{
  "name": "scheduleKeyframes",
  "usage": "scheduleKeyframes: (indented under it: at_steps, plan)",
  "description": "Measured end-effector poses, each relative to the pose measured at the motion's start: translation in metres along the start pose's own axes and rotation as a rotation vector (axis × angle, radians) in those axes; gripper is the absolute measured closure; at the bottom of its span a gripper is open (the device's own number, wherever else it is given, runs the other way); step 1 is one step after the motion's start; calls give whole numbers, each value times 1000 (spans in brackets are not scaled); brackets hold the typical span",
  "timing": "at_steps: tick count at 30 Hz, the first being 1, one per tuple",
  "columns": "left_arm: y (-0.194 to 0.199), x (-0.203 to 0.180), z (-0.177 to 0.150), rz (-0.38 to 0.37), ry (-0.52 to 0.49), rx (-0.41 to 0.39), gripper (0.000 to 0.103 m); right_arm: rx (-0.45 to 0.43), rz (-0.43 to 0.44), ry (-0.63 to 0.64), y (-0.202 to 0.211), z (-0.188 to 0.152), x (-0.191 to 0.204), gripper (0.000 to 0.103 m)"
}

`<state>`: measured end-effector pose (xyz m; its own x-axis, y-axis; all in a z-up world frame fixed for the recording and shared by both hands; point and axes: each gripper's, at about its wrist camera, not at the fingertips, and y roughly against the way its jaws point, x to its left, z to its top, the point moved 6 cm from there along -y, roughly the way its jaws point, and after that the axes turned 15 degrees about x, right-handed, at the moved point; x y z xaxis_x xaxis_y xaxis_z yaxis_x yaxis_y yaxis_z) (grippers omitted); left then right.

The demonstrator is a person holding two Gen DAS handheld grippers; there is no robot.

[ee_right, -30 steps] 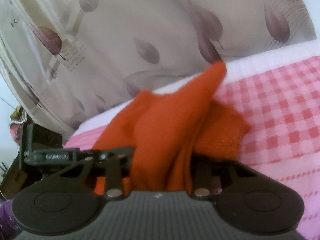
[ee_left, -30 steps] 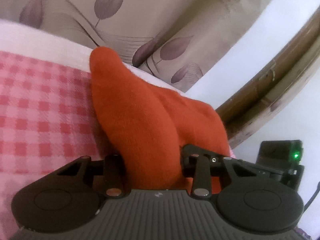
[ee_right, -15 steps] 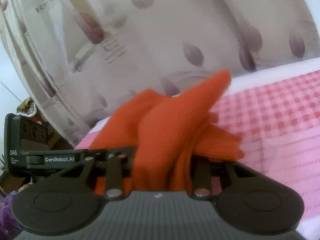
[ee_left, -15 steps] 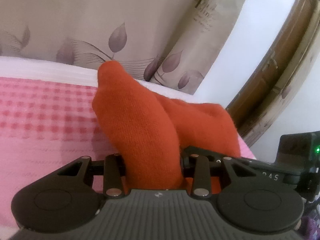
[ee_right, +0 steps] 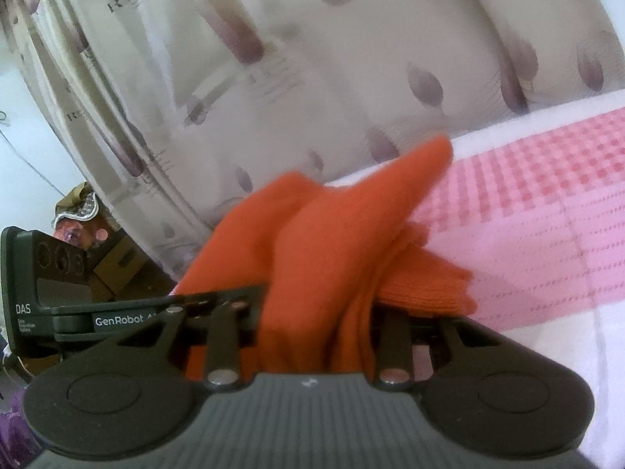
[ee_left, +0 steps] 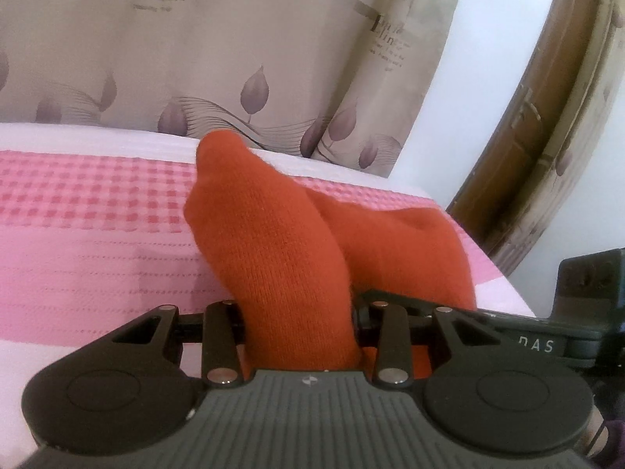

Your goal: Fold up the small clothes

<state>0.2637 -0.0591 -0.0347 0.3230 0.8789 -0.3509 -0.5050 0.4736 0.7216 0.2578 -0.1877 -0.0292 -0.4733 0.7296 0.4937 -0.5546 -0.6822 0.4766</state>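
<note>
The left claw (ee_left: 299, 328) is closed partway on an orange knit garment (ee_left: 273, 242); the cloth is bunched thick btwn its fingers, which are mostly hidden by it. From the grip the fabric rises fwd to a rounded tip, seen against the white far edge of the bed (ee_left: 97, 234). A second fold of the same garment spreads to the right, twd the right claw's body, marked "DAS", at the frame's right edge.

In the right wrist view, the right claw (ee_right: 312, 336) is likewise clamped partway on the orange garment (ee_right: 332, 242), w/ folds packed btwn the fingers. A pointed flap is stretched up and to the right; a ribbed edge lies low at right, just above the bedcover. Whether that edge touches the cover cannot be told. The view is blurred.

The garment is thus held at two places, one per claw, and is lifted above the bed, near its side edge. The left claw's housing, lettered "GenRobot" and "DAS", is seen at the left of the right wrist view, level w/ the right claw.

The bed is covered w/ a pink cloth, checked in red and pink twd the back, plain pink w/ stitched lines nearer, white at the margins. Behind it a beige curtain (ee_left: 234, 58) printed w/ purple leaves and lettering is hung. A brown wooden frame (ee_left: 519, 136) is seen at right in the left wrist view.
</note>
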Motion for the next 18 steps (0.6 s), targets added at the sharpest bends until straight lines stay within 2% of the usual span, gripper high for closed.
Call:
scheduleKeyframes:
  at_steps: [8,18]
  plan:
    - [22,3,-24,34,-10,-7,64,8,15,-7,2,-27,24,67]
    - [45,8,-42,62,-8,-35,64,17,24,25,0,-37,46,67]
